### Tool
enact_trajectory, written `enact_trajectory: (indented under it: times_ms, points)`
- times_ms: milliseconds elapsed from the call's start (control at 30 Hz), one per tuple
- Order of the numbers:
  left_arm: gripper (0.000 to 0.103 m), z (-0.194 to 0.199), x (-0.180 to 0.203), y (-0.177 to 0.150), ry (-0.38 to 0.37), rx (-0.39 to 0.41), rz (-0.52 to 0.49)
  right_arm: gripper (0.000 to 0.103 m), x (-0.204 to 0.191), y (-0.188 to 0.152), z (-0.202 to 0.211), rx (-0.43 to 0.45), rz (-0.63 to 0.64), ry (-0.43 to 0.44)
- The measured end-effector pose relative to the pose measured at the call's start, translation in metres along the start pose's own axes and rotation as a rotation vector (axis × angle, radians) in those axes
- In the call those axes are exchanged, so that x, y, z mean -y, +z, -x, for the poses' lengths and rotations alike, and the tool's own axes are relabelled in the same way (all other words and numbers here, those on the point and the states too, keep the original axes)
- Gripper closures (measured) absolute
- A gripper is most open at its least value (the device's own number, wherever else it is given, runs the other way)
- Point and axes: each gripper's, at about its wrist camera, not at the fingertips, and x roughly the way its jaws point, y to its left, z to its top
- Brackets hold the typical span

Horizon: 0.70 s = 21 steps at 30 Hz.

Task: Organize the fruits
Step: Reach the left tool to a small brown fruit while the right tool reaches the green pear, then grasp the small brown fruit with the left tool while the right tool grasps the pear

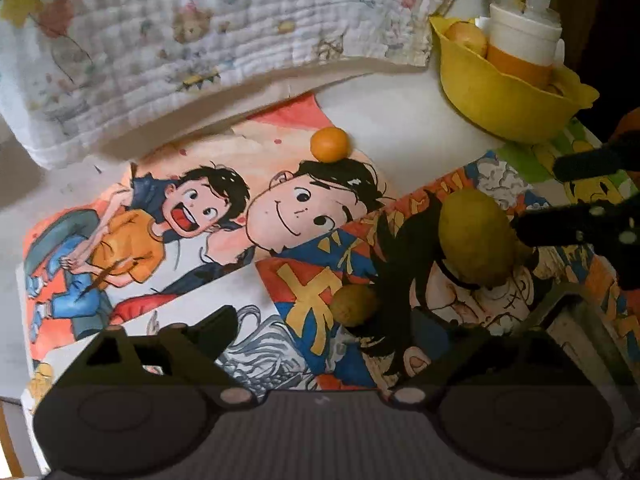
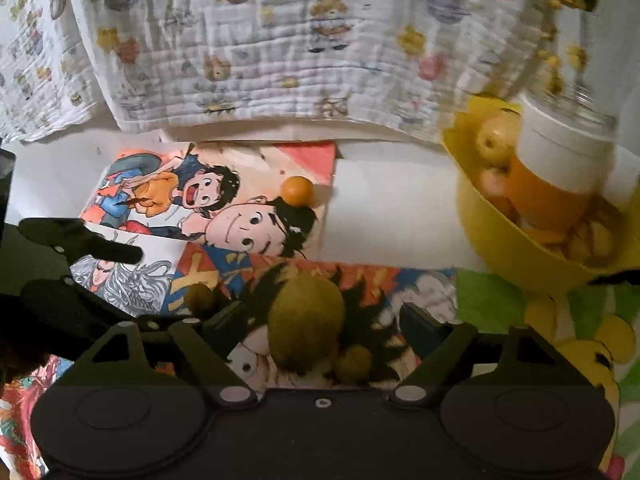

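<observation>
Straddling the large green pear [image 2: 306, 320] at lower centre without touching it, the right claw [image 2: 320, 332] stands released. The pear looks firm, weighty and bruisable, so its broad belly suits gripping. The left claw [image 1: 316, 344] is also released.

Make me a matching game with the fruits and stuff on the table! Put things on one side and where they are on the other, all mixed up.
Things:
1. small orange fruit
2. big green fruit
3. white and orange cup
4. patterned cloth

Places:
A. standing in the yellow bowl
B. between the right gripper's open fingers
C. at the back, hanging over the table edge
D. on the cartoon boy's black hair

Pairs: 1-D, 2-B, 3-A, 4-C
</observation>
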Motion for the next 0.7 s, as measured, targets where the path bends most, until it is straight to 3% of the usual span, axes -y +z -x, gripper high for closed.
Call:
enact_trajectory:
  times_ms: [133,333,400,700]
  points:
    - [0.018,-0.009,-0.002,0.001,-0.014,-0.016,0.028,0.024,-0.004,0.006,-0.018,-0.033,0.025,0.017]
    - [0.041,-0.017,-0.009,0.0,-0.049,-0.04,0.084,0.028,0.001,0.004,-0.037,-0.081,-0.041,0.053]
    - [0.042,-0.018,-0.01,0.001,-0.053,-0.035,0.1,0.038,0.0,0.004,-0.041,-0.091,-0.04,0.059]
    - [0.047,-0.013,-0.011,0.0,-0.048,-0.014,0.085,0.039,-0.001,0.003,-0.054,-0.134,-0.053,0.064]
